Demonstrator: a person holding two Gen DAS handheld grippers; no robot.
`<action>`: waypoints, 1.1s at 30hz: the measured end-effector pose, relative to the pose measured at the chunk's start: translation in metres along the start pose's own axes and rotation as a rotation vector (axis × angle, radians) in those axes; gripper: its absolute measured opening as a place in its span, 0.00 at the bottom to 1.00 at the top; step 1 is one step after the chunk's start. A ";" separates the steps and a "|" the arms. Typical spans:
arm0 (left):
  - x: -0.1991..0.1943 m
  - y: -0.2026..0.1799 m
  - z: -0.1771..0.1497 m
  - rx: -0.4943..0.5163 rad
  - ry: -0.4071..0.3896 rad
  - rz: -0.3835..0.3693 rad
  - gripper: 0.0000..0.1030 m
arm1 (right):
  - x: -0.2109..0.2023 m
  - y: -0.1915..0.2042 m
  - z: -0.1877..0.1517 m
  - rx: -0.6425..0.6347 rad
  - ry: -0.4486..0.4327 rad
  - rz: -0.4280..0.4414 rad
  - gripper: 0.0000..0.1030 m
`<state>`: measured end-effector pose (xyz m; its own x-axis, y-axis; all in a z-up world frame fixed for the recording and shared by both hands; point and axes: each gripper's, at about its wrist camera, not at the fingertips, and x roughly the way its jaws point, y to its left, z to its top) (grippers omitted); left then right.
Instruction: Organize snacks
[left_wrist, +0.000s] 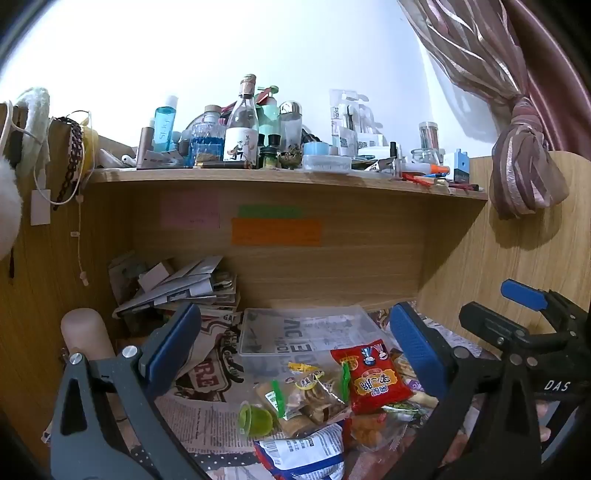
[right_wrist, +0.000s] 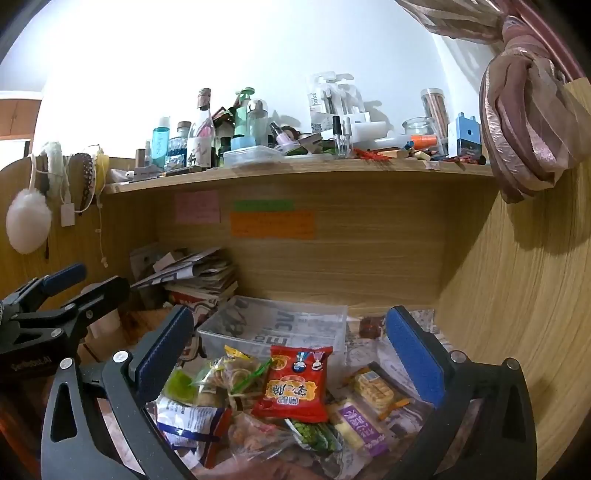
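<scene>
A pile of snack packets lies on the newspaper-covered desk. A red packet (left_wrist: 373, 373) (right_wrist: 295, 384) lies on top, next to a green jelly cup (left_wrist: 255, 419), a blue-white bag (left_wrist: 306, 454) (right_wrist: 188, 421) and a purple-labelled pack (right_wrist: 364, 424). An empty clear plastic box (left_wrist: 306, 332) (right_wrist: 273, 325) stands just behind the pile. My left gripper (left_wrist: 295, 350) is open and empty above the pile. My right gripper (right_wrist: 288, 354) is open and empty above the pile, and also shows in the left wrist view (left_wrist: 517, 317).
A stack of papers and books (left_wrist: 177, 284) (right_wrist: 195, 273) lies at the back left. A shelf (left_wrist: 280, 177) crowded with bottles runs above the desk. Wooden side panels close in left and right. A knotted curtain (right_wrist: 524, 122) hangs at the right.
</scene>
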<state>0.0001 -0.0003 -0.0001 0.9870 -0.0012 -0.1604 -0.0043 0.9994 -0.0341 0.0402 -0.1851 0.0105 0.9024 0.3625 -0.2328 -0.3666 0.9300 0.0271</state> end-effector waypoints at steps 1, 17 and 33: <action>0.000 0.000 0.000 -0.001 0.002 0.000 1.00 | 0.000 0.000 0.000 -0.003 0.000 -0.001 1.00; 0.008 0.000 -0.005 -0.021 0.009 -0.010 1.00 | 0.000 0.002 0.003 -0.010 -0.012 0.002 1.00; 0.009 0.001 -0.003 -0.024 0.000 -0.006 1.00 | 0.001 0.006 0.002 -0.013 -0.020 0.004 1.00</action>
<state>0.0086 0.0005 -0.0045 0.9871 -0.0076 -0.1602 -0.0018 0.9983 -0.0585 0.0394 -0.1787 0.0124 0.9055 0.3673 -0.2127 -0.3726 0.9278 0.0158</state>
